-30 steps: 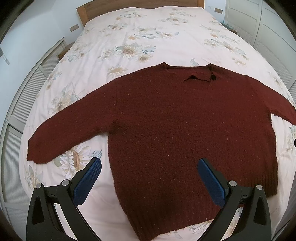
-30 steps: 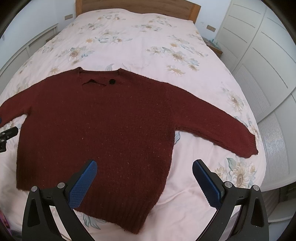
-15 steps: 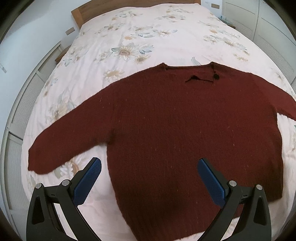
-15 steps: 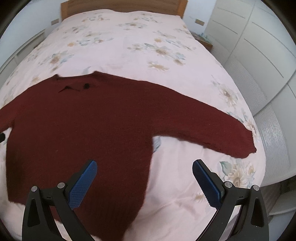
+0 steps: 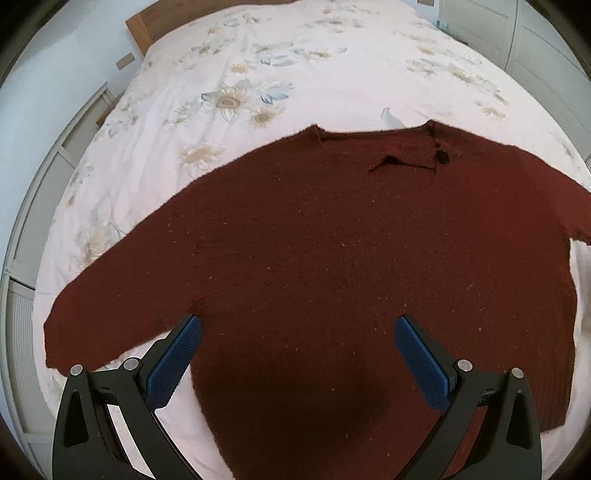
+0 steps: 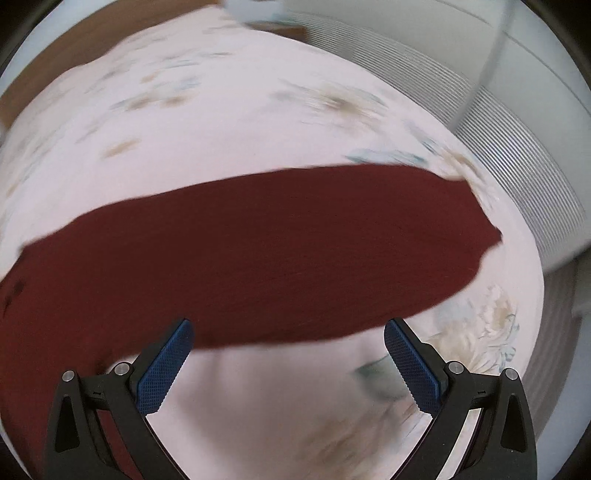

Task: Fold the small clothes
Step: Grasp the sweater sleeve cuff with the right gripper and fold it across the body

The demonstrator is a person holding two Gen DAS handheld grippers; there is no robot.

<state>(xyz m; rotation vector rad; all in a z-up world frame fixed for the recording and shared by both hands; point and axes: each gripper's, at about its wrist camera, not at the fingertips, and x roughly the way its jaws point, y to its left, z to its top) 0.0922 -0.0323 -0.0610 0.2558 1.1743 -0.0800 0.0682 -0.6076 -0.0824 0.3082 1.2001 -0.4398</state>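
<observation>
A dark red knit sweater (image 5: 332, 266) lies flat on the bed with both sleeves spread out, collar at the far side. My left gripper (image 5: 295, 354) is open and empty, low over the sweater's lower body near its left armpit. My right gripper (image 6: 288, 362) is open and empty, just in front of the sweater's right sleeve (image 6: 295, 251), which stretches across the blurred right wrist view to its cuff (image 6: 480, 236).
The bed has a pale floral duvet (image 5: 295, 66) and a wooden headboard (image 5: 147, 22). White louvred wardrobe doors (image 6: 517, 155) stand close on the right, white panels (image 5: 26, 295) on the left.
Both grippers have moved forward and lower toward the sweater. The right one has swung right, so its view now holds the right sleeve instead of the body. Jaws stay open.
</observation>
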